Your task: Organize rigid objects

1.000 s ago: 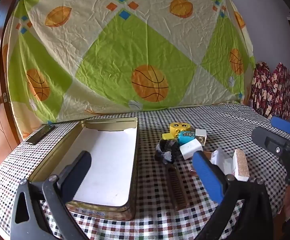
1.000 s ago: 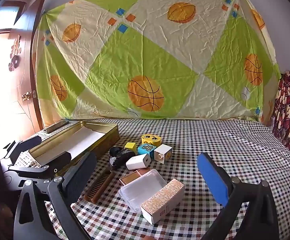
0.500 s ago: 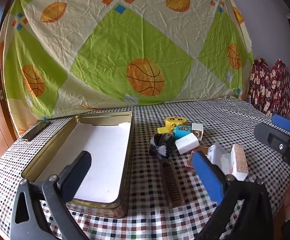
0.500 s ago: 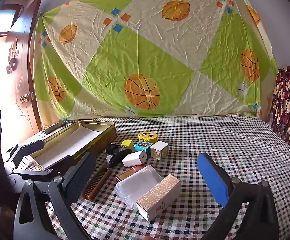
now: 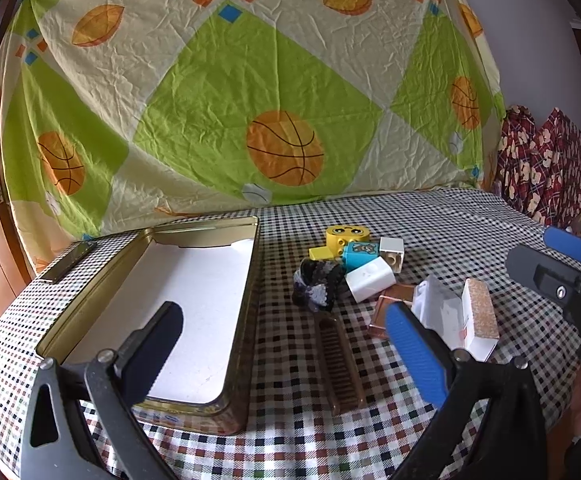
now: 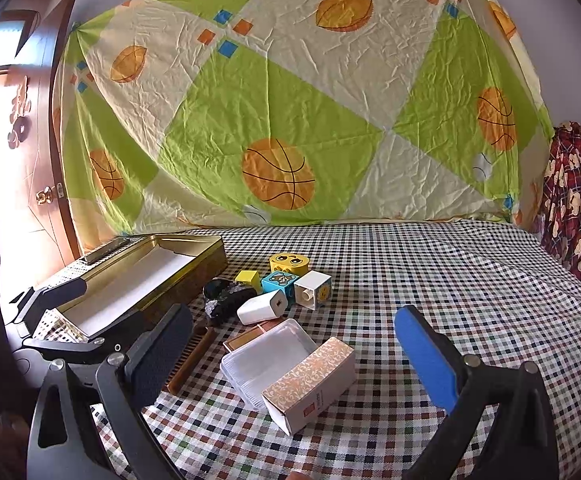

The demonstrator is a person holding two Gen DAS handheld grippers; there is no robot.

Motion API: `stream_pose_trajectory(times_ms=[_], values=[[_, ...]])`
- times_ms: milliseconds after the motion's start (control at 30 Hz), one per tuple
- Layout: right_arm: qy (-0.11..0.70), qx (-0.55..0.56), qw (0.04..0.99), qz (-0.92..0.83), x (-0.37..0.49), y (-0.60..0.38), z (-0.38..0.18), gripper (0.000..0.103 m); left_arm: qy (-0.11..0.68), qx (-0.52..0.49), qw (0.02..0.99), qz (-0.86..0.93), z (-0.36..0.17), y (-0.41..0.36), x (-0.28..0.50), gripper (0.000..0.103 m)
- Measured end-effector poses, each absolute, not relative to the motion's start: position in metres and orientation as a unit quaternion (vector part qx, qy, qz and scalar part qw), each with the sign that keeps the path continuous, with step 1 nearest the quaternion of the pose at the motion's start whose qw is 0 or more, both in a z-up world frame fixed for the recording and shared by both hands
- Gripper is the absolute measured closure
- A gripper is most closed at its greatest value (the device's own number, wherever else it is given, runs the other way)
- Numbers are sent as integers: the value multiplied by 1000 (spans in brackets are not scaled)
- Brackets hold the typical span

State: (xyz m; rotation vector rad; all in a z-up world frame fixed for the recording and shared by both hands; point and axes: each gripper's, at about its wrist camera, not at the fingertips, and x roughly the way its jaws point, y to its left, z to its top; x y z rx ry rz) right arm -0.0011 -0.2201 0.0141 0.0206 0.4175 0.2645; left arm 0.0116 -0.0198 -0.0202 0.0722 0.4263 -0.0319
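An open gold tin [image 5: 246, 320] with a white bottom lies on the checked table, also in the right wrist view [image 6: 194, 268]. Right of it sit a brown comb [image 5: 340, 364], a black scrunchie [image 5: 316, 284], a white charger [image 5: 370, 280], toy blocks [image 5: 348, 236], a clear plastic box [image 6: 268, 360] and a patterned carton [image 6: 310, 382]. My left gripper [image 5: 286, 356] is open and empty above the tin's near right corner and the comb. My right gripper [image 6: 294, 360] is open and empty, just behind the clear box and carton.
A patterned sheet [image 5: 250, 100] hangs behind the table. A dark flat bar [image 5: 68, 260] lies at the far left by the tin. A wooden door [image 6: 38, 160] stands at the left. Red patterned fabric [image 6: 578, 200] lies off the table's right edge.
Both grippers have moved slightly forward and lower toward the table; the objects look a bit larger. Nothing on the table has moved. Both grippers stay open.
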Motion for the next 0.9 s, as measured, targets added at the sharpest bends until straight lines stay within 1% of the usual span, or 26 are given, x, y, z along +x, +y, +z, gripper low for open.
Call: stream_pose_trajectory(times_ms=[200,500,567,600,733,767,800,867,900], values=[[215,8,969,124,2,-220,6,1,219,45,975,-20,-25,-26,13,0],[264,7,958,109,18,-219,-18,1,241,56,969,-23,-35,-31,20,2],[282,1,954,98,23,-218,-26,1,244,60,968,-24,-37,-32,21,6],[291,3,952,95,26,-218,-28,1,247,61,967,-26,-38,-33,22,10],[316,9,944,90,33,-220,-32,8,252,59,965,-32,-39,-33,23,15],[325,8,941,93,35,-219,-34,15,254,60,965,-34,-39,-34,24,16],[334,5,938,94,37,-218,-36,19,256,63,964,-36,-40,-35,24,17],[348,5,933,95,41,-218,-40,33,259,67,963,-43,-40,-37,24,18],[352,8,931,98,42,-219,-41,37,259,69,962,-46,-41,-38,24,18]])
